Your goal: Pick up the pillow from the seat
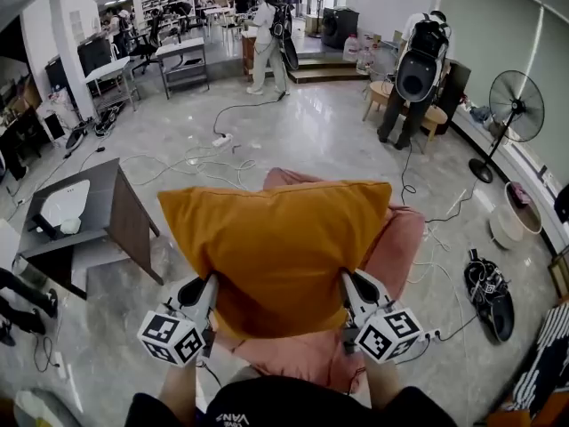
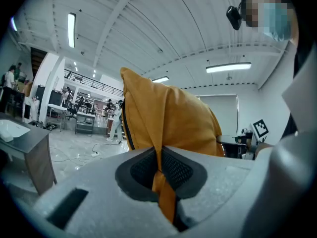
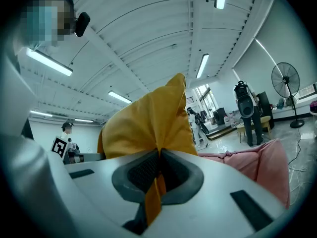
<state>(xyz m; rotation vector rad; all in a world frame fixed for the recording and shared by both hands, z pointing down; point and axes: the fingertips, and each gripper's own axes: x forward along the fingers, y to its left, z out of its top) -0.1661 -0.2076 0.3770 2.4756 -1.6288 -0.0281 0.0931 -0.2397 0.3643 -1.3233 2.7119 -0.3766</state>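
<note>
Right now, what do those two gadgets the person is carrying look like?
The left gripper and right gripper match: smooth pale grey shells, dark mesh-textured pads at the jaws, and on each a white cube printed with black square markers. The person wears black clothing.

At six o'clock in the head view, white upside-down letters "VANS" stand on the person's dark garment (image 1: 267, 405).
</note>
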